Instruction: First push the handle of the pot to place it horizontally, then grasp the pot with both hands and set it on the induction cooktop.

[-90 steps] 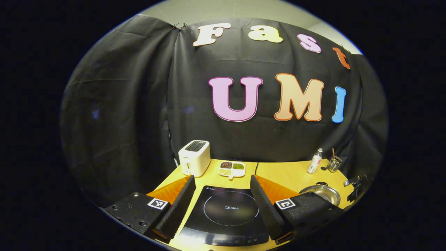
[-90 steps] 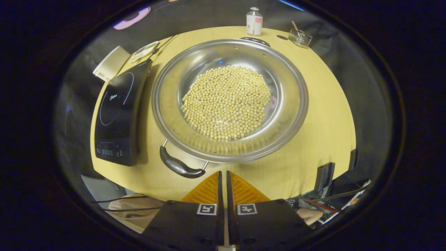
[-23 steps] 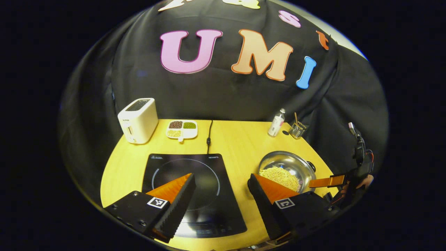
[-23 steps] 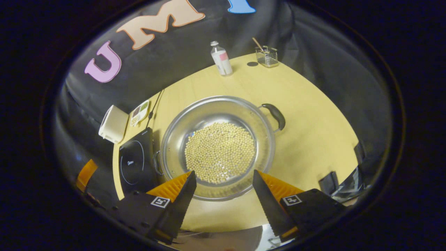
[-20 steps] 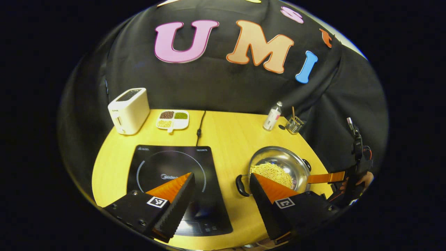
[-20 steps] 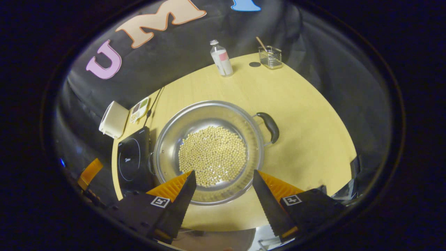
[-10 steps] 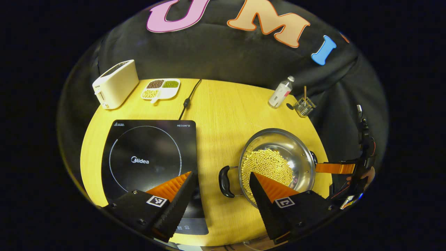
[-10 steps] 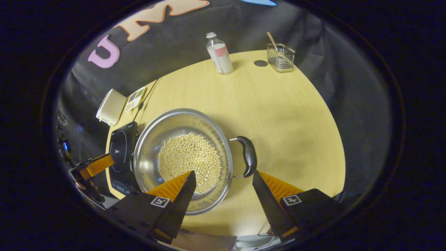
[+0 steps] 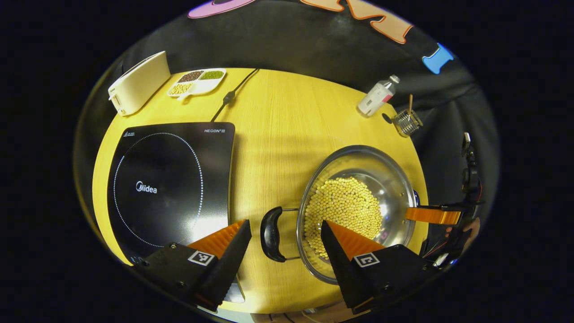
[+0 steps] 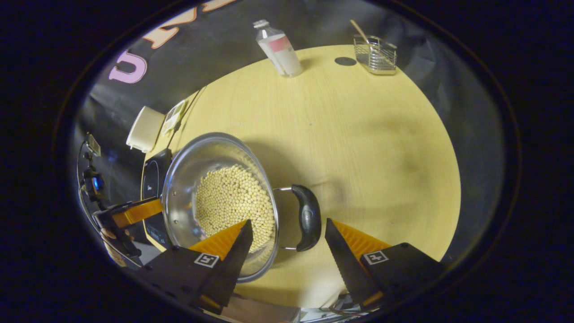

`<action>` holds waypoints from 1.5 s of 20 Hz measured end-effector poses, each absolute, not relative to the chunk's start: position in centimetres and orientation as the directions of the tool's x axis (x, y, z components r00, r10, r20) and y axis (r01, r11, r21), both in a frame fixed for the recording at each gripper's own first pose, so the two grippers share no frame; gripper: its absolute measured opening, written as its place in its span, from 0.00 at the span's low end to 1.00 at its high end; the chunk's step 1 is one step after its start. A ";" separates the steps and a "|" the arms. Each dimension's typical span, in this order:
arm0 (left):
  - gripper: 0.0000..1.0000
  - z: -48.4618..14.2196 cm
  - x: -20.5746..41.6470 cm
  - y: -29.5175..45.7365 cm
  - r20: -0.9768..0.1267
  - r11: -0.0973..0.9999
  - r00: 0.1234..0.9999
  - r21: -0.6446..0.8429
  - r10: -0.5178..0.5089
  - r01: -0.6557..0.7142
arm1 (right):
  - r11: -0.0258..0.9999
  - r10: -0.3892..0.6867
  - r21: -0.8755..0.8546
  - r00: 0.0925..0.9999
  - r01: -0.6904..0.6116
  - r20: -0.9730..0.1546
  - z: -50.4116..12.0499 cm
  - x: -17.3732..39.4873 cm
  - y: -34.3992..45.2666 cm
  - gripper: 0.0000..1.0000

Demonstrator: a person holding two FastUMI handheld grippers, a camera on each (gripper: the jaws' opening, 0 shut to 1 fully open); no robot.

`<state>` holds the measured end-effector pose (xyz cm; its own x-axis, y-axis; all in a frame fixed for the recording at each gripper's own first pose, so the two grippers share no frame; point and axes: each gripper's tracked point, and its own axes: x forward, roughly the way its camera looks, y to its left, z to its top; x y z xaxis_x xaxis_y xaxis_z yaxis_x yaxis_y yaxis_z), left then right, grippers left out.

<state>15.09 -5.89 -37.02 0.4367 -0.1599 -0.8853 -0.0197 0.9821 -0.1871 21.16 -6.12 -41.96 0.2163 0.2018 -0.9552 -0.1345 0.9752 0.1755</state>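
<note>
I've swung both grippers, left gripper (image 9: 284, 237) and right gripper (image 10: 287, 237), down over the pot (image 9: 358, 197) handles, jaws apart, so the two-handed grasp looks next.

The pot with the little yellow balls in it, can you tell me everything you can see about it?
The pot is a wide, shallow, shiny metal pan sitting upright on the yellow table, to the right of the black induction cooktop and not on it yet. Its bottom is covered with small round yellow beans. It has two dark curved handles on thin metal brackets, one on each side. Each handle sits between the open fingers of a gripper, left gripper and right gripper; neither is squeezing.
</note>
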 end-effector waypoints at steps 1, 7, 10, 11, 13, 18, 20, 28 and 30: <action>0.97 -37.5 15.2 -5.9 -0.891 0.982 0.425 -0.185 -0.157 -0.025 | 0.974 0.210 0.185 0.205 -0.133 -0.956 -42.3 21.5 -6.0 0.94; 0.96 -40.0 15.2 -6.5 -0.921 0.981 0.355 -0.189 -0.163 -0.042 | 0.962 0.251 0.234 0.120 -0.138 -0.961 -43.9 20.7 -4.5 0.89; 0.93 -41.3 15.0 -6.6 -0.932 0.982 0.326 -0.184 -0.159 -0.047 | 0.958 0.267 0.254 0.090 -0.132 -0.960 -44.8 20.6 -4.1 0.75; 0.92 -41.6 14.9 -6.6 -0.935 0.982 0.318 -0.182 -0.156 -0.053 | 0.956 0.271 0.259 0.078 -0.135 -0.960 -45.0 20.6 -4.0 0.73; 0.85 -42.2 15.0 -6.6 -0.939 0.980 0.308 -0.185 -0.153 -0.079 | 0.958 0.258 0.246 0.067 -0.145 -0.964 -45.4 20.7 -4.0 0.73; 0.63 -42.4 14.8 -6.3 -0.940 0.972 0.301 -0.204 -0.163 -0.113 | 0.956 0.287 0.282 0.055 -0.086 -0.956 -45.9 20.9 -4.1 0.54; 0.61 -42.4 14.8 -6.3 -0.934 0.971 0.315 -0.211 -0.168 -0.109 | 0.951 0.306 0.302 0.056 -0.071 -0.951 -45.5 20.9 -3.7 0.55; 0.62 -41.9 15.7 -6.3 -0.917 0.971 0.354 -0.225 -0.185 -0.076 | 0.945 0.325 0.323 0.045 -0.054 -0.945 -43.2 18.8 -3.6 0.50; 0.59 -41.9 16.0 -6.4 -0.914 0.971 0.358 -0.228 -0.190 -0.068 | 0.943 0.330 0.328 0.048 -0.051 -0.943 -42.5 17.9 -3.5 0.50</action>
<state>15.96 -6.43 -41.89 0.3585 -0.1897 -0.9141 -0.0680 0.9712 -0.2282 17.94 -3.46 -42.46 0.0483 0.3304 -0.9426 -0.0515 0.9433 0.3280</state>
